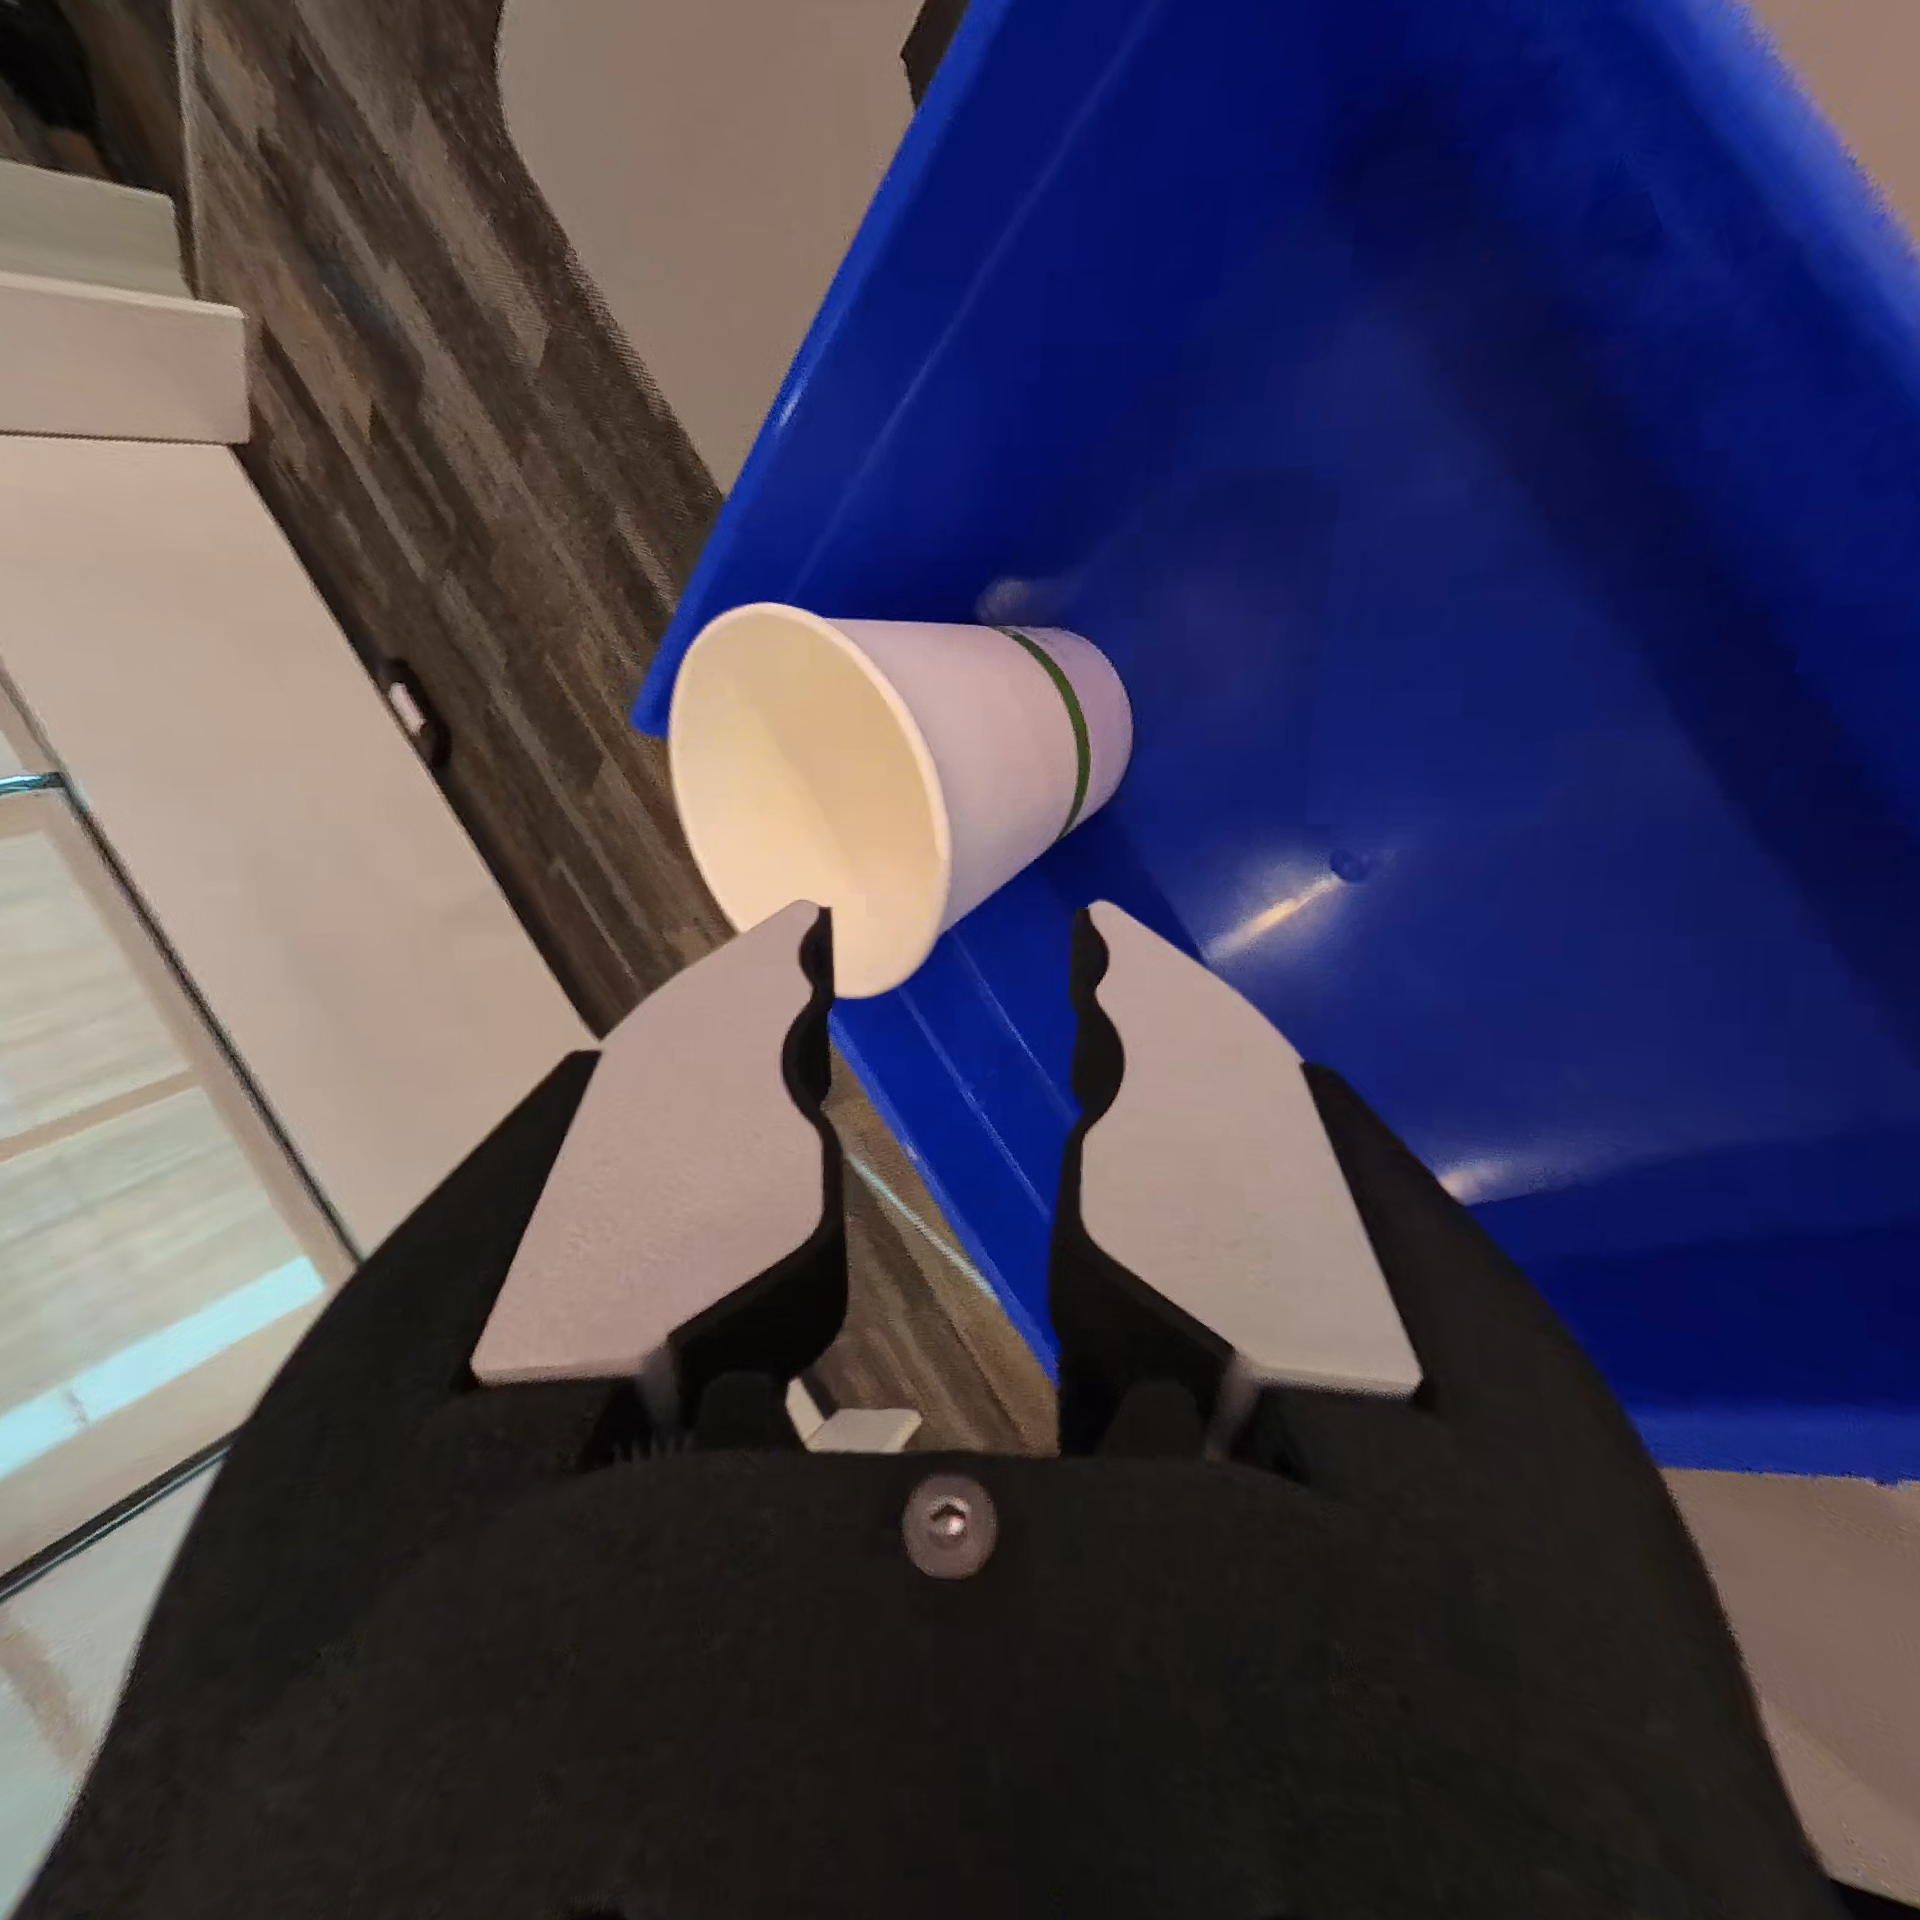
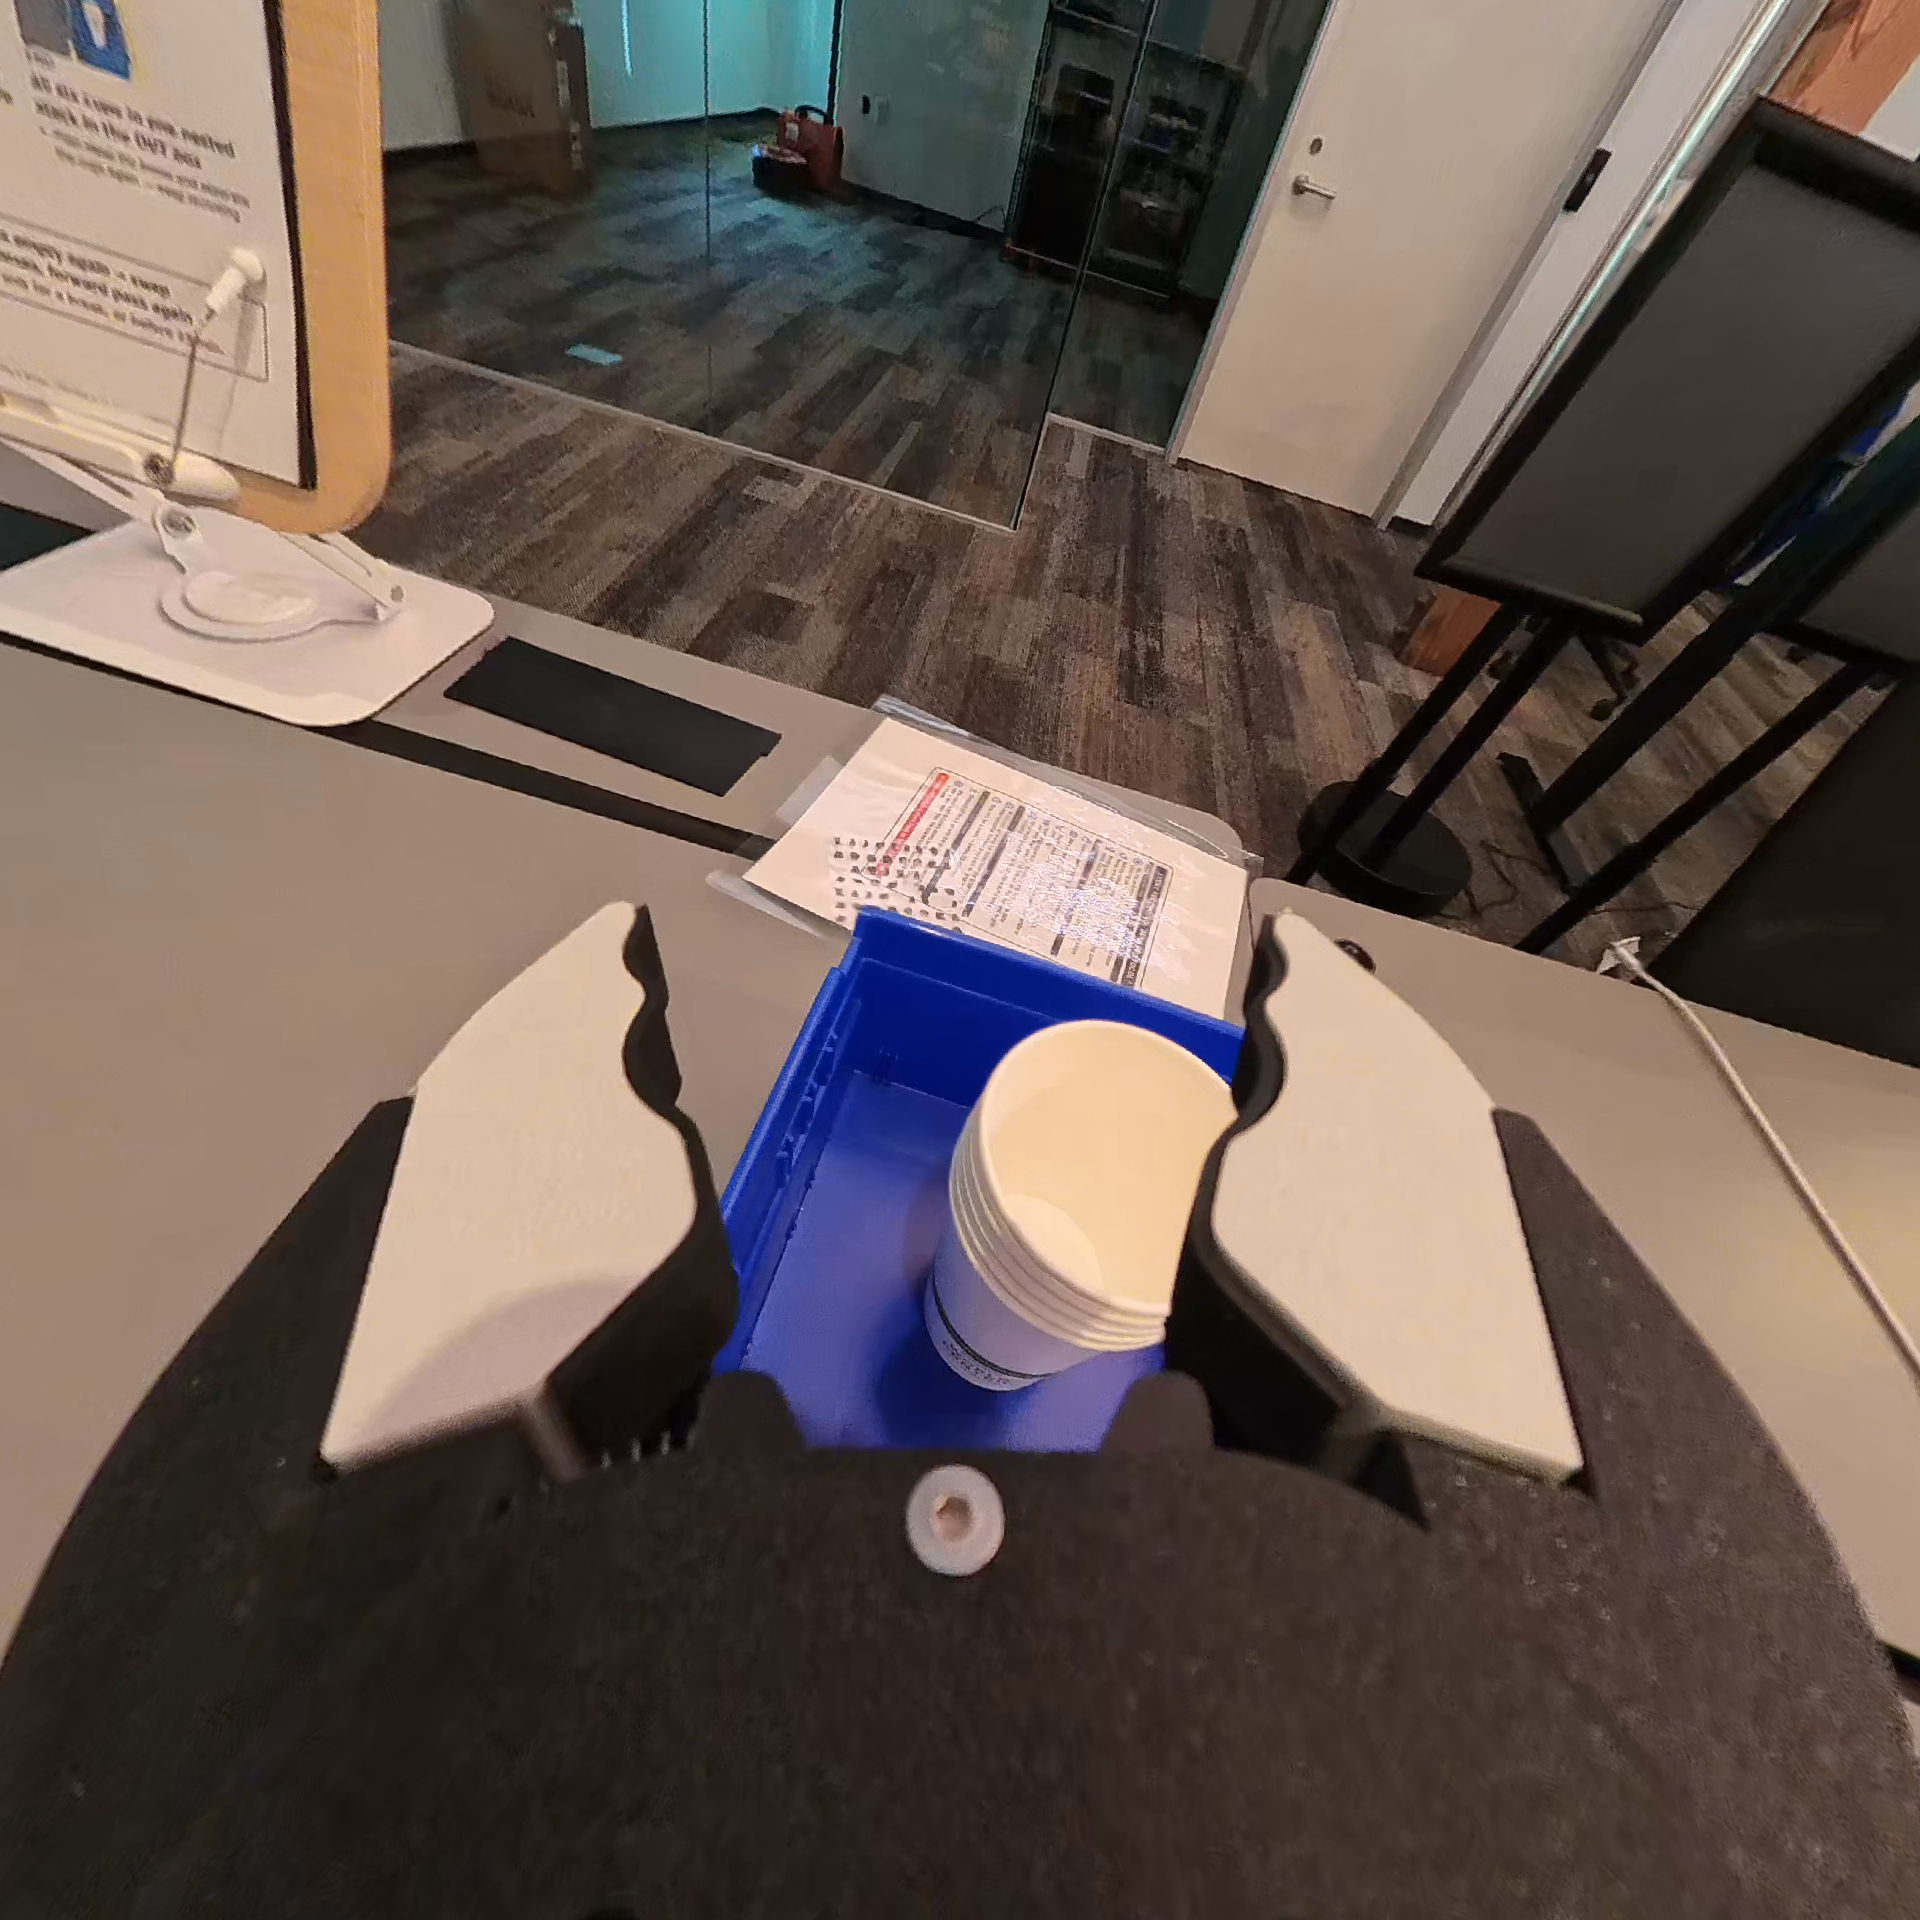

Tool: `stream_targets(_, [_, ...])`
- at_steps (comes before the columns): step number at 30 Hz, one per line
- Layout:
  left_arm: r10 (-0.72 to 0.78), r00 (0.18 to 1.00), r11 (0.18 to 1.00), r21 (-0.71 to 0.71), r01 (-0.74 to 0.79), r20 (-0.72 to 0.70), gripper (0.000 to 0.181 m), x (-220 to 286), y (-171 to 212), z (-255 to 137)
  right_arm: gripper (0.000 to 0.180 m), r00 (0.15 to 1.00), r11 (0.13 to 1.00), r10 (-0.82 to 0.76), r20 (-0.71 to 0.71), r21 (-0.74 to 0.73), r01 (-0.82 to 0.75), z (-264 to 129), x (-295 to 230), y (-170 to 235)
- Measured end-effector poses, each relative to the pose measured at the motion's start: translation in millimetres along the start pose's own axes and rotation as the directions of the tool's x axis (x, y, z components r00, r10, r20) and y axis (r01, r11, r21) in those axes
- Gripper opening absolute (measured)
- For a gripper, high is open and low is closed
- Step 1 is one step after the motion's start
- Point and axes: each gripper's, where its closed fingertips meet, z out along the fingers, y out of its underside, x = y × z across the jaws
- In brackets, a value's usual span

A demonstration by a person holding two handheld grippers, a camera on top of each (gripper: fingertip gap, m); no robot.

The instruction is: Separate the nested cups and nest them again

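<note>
One cup (image 1: 894,790) stands alone in a bin (image 1: 1455,623) at the spread left gripper's (image 1: 951,920) 12 o'clock, while the spread right gripper (image 2: 951,1023) hovers over the stack (image 2: 1070,1205), so separating seems barely begun.

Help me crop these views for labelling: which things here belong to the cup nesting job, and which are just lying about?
Job:
- single paper cup in a blue bin
- nested cup stack in a second blue bin
- left gripper, open
- right gripper, open

Lying about:
- bagged printed sheet
- white stand holding a sign board
- black easel panel
</note>
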Motion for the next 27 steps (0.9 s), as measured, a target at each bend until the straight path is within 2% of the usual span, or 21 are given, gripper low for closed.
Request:
stream_targets(4, [-0.017, 0.996, 1.0, 0.004, 0.017, -0.082, 0.042, 5, -1, 21, 0.101, 0.999, 0.999, -0.049, -0.012, -0.023, 0.049, 8, -7, -2])
stream_targets(12, [-0.001, 0.989, 0.999, -0.039, -0.004, -0.146, 0.039, 6, 0, 48, 0.101, 0.994, 0.99, -0.112, 0.016, -0.082, 0.113, 25, -26, 2])
stream_targets(16, [-0.006, 0.984, 0.999, -0.051, -0.004, -0.181, 0.027, 10, 0, 56, 0.101, 0.992, 0.985, -0.128, 0.014, -0.111, 0.129, 29, -26, 7])
stream_targets(21, [-0.026, 0.971, 0.998, -0.059, 0.012, -0.236, 0.003, 17, 4, 57, 0.1, 0.992, 0.985, -0.127, 0.02, -0.114, 0.128, 30, -28, 8])
stream_targets(27, [-0.014, 0.962, 0.999, -0.037, 0.004, -0.273, 0.0, 28, 7, 37, 0.099, 0.991, 0.988, -0.125, 0.047, -0.088, 0.128, 29, -33, 3])
